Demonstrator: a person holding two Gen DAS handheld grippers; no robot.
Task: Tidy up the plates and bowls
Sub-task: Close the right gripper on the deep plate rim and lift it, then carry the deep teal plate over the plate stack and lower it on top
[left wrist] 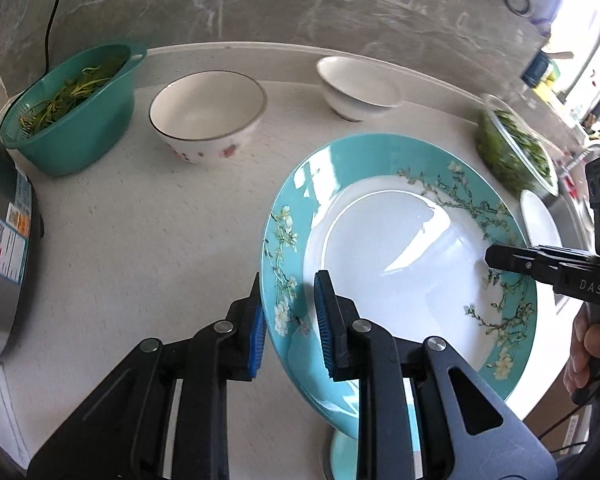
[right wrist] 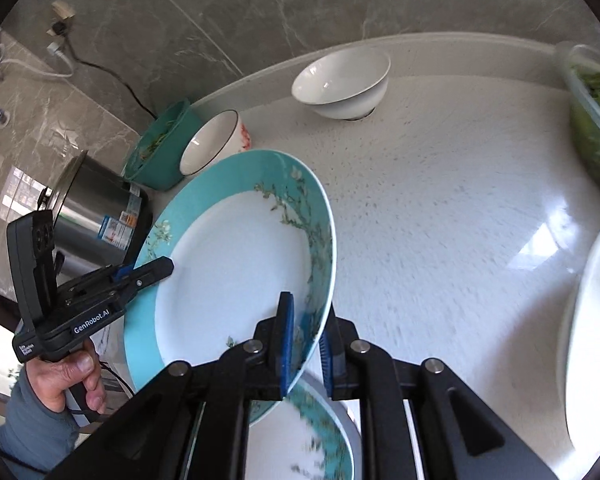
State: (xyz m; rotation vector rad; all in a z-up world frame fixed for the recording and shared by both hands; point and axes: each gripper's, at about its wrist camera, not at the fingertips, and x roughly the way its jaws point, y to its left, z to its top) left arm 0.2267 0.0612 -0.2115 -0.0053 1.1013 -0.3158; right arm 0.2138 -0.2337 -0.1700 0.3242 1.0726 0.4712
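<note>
Plate [left wrist: 400, 248], clamped at opposite rims by left gripper [left wrist: 290, 324] and right gripper [right wrist: 306, 350], hangs tilted above worktop [left wrist: 140, 220]; uneven pulling could slip it.

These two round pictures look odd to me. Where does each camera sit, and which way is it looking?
Left wrist: rides the left gripper, looking down along its fingers at the teal plate it grips; a hand shows far right.
Right wrist: rides the right gripper, clamped on the plate's opposite rim; a hand and sleeve show.
Shared: the plate, white bowl, floral bowl, each other's gripper.
</note>
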